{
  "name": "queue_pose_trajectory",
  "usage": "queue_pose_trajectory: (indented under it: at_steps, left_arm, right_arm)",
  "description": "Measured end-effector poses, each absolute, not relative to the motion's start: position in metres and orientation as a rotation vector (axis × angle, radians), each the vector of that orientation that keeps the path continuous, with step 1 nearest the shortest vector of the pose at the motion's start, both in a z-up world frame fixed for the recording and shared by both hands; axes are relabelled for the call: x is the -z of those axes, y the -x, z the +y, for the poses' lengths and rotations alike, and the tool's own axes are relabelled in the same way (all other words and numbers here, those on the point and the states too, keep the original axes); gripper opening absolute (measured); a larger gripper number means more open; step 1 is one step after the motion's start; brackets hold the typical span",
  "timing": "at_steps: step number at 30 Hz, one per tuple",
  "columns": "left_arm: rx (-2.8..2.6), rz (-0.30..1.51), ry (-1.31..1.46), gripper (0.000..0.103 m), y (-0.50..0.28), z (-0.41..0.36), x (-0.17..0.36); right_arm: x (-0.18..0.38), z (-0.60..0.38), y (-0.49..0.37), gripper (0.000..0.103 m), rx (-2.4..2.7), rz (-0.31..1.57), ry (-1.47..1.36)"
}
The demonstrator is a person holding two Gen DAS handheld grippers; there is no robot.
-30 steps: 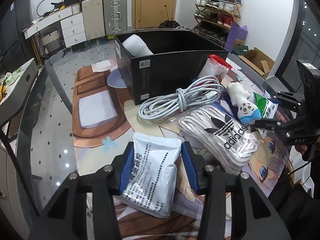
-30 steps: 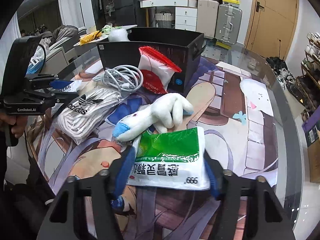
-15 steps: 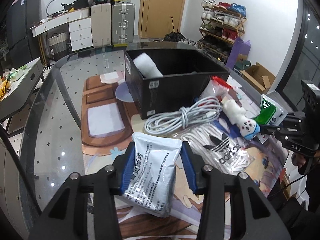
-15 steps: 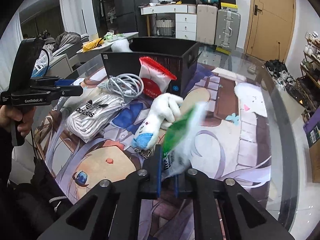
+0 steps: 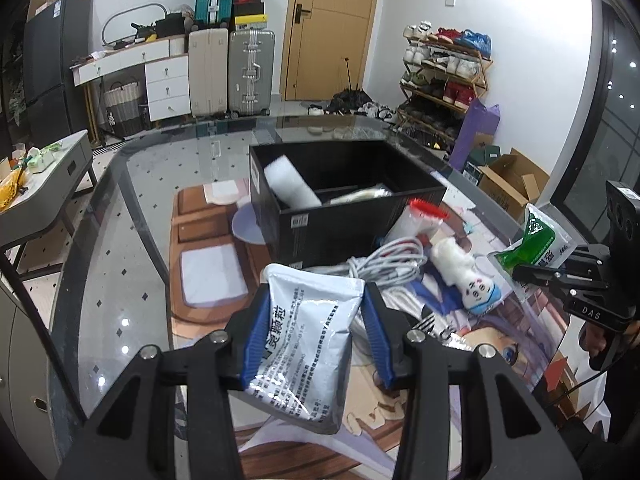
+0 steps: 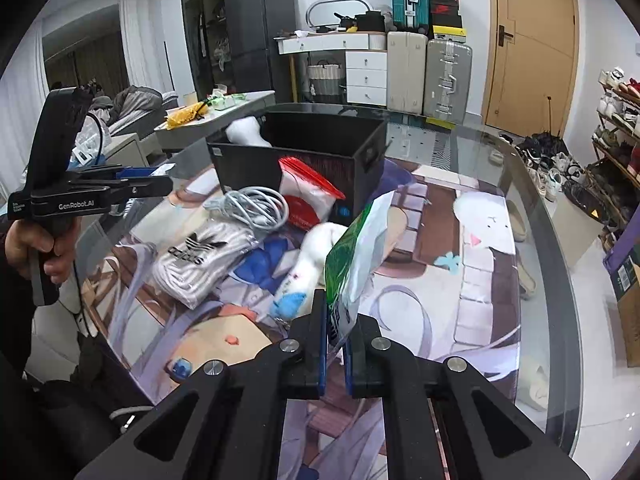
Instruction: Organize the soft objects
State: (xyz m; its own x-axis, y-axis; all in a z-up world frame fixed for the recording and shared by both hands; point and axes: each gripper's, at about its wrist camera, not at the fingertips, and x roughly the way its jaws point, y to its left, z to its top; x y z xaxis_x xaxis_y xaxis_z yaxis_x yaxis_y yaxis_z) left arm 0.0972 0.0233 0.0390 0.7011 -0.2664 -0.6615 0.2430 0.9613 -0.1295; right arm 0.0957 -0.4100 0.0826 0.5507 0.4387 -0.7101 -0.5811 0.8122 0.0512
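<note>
While both hand-held grippers clamp pouches, black box point(image 5: 360, 216) holds foam roll point(image 5: 292, 186).

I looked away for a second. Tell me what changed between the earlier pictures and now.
The right gripper closed on the green packet, which had lain flat between its open fingers, and lifted it off the mat. The left gripper raised the silver pouch it already held. The cable coil, plush toy and black box stayed put.
</note>
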Motion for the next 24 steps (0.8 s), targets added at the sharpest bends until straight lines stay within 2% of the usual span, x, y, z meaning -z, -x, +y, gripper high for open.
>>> queue_pose_trajectory:
  at_steps: [24]
  left_arm:
    - [0.282, 0.611, 0.072, 0.043, -0.126, 0.002, -0.084]
  right_arm:
    - [-0.136, -0.369, -0.133, 0.006, -0.673, 0.704, 0.141]
